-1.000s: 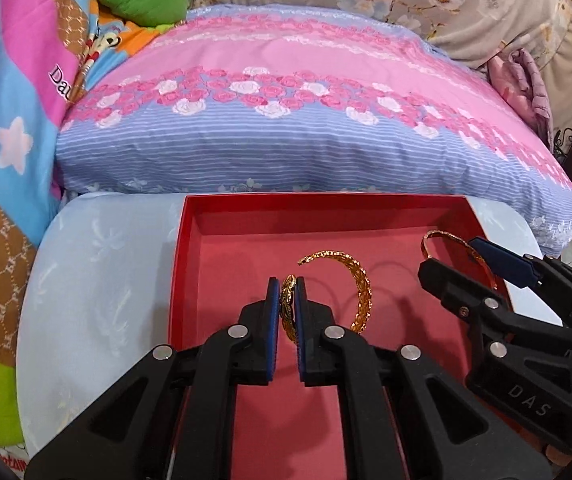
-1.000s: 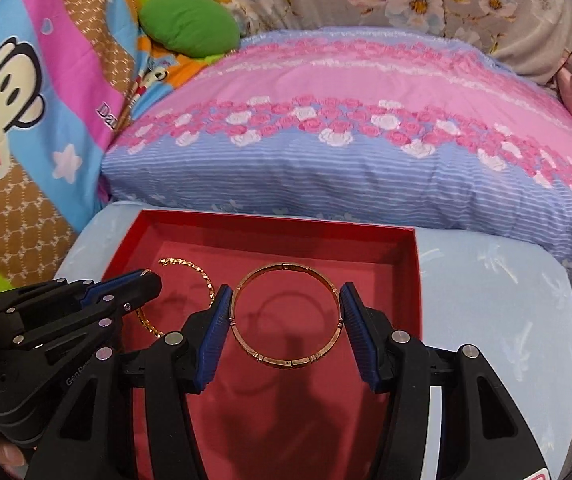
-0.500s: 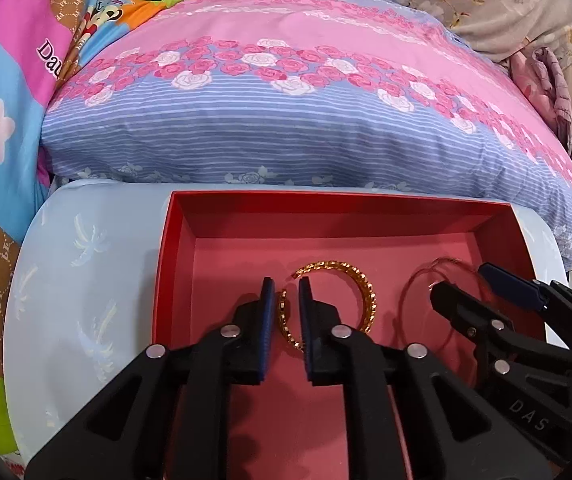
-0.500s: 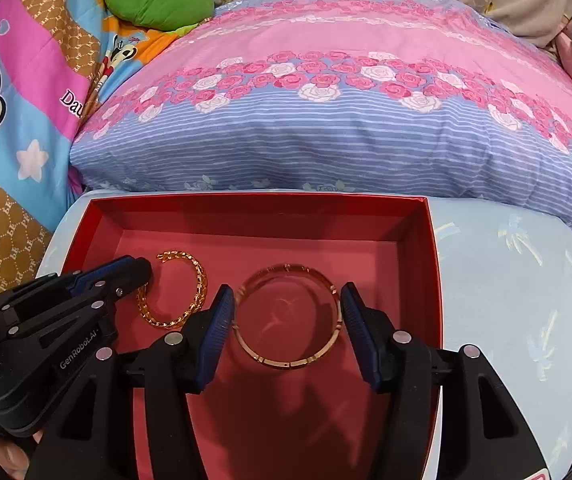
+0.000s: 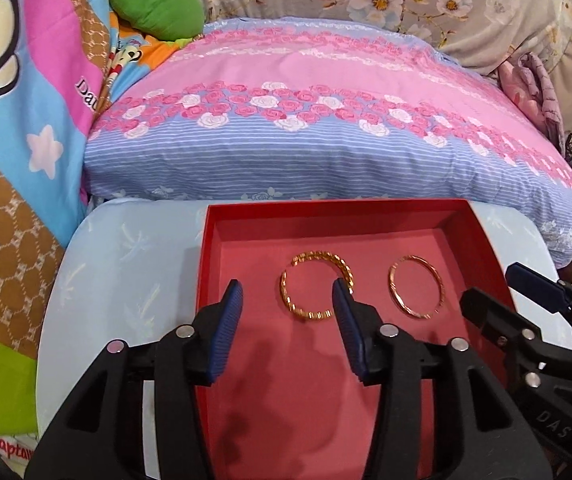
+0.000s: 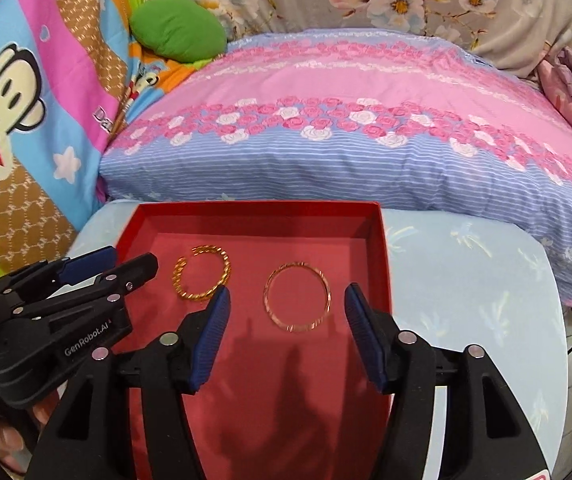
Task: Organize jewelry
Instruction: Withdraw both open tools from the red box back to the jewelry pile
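A red tray [image 5: 328,210] [image 6: 253,210] sits on a pale blue table. Two gold bracelets lie flat on its floor. The twisted open bangle [image 5: 342,266] [image 6: 181,294] is on the left, the thin round bangle [image 5: 438,280] [image 6: 328,300] on the right. My left gripper [image 5: 288,300] is open and empty, raised just behind the twisted bangle. My right gripper [image 6: 286,306] is open and empty, raised just behind the thin bangle. Each gripper shows at the edge of the other's view.
The pale blue table [image 5: 125,280] [image 6: 466,280] carries the tray. A pink and blue floral pillow [image 5: 326,120] lies right behind it. A cartoon blanket [image 5: 25,120] and a green cushion [image 5: 153,0] are at the left.
My left gripper opened and let go of the twisted bangle, which now lies flat. My right gripper let the thin bangle down. Both grippers drew back and up from the tray.
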### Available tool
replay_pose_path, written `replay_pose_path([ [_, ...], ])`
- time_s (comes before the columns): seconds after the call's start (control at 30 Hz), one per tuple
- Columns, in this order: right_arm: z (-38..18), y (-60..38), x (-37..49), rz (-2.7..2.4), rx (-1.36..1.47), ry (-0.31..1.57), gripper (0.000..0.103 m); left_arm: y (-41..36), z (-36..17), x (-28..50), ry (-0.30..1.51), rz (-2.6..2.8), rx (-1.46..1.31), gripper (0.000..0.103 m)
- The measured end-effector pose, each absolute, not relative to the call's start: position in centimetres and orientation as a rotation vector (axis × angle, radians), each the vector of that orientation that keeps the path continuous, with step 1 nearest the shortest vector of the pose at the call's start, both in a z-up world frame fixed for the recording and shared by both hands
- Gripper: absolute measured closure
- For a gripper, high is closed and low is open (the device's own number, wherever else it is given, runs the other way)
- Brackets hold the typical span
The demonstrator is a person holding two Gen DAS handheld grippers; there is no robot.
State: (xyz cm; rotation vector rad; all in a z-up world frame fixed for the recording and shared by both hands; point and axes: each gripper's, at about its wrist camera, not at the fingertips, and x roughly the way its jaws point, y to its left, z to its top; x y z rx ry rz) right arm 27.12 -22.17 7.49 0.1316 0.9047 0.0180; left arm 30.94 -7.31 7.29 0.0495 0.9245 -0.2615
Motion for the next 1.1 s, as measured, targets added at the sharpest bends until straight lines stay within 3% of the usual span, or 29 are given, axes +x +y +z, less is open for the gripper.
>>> replay_pose_path([
  [0.47, 9.7, -21.3, 11.3, 0.007, 0.146, 0.848, 0.043, -3.6, 9.7, 16.7, 0.857, -0.250, 0.046, 0.055],
  [0.6, 8.7, -20.8, 7.4, -0.005, 0.157, 0.865, 0.043, -2.2, 8.5, 13.0, 0.883, -0.246, 0.022, 0.048],
  [1.1, 3.6, -19.5, -0.7, -0.021, 0.209, 0.959, 0.043, 1.0, 2.4, 4.3, 0.987, -0.205, 0.002, 0.048],
])
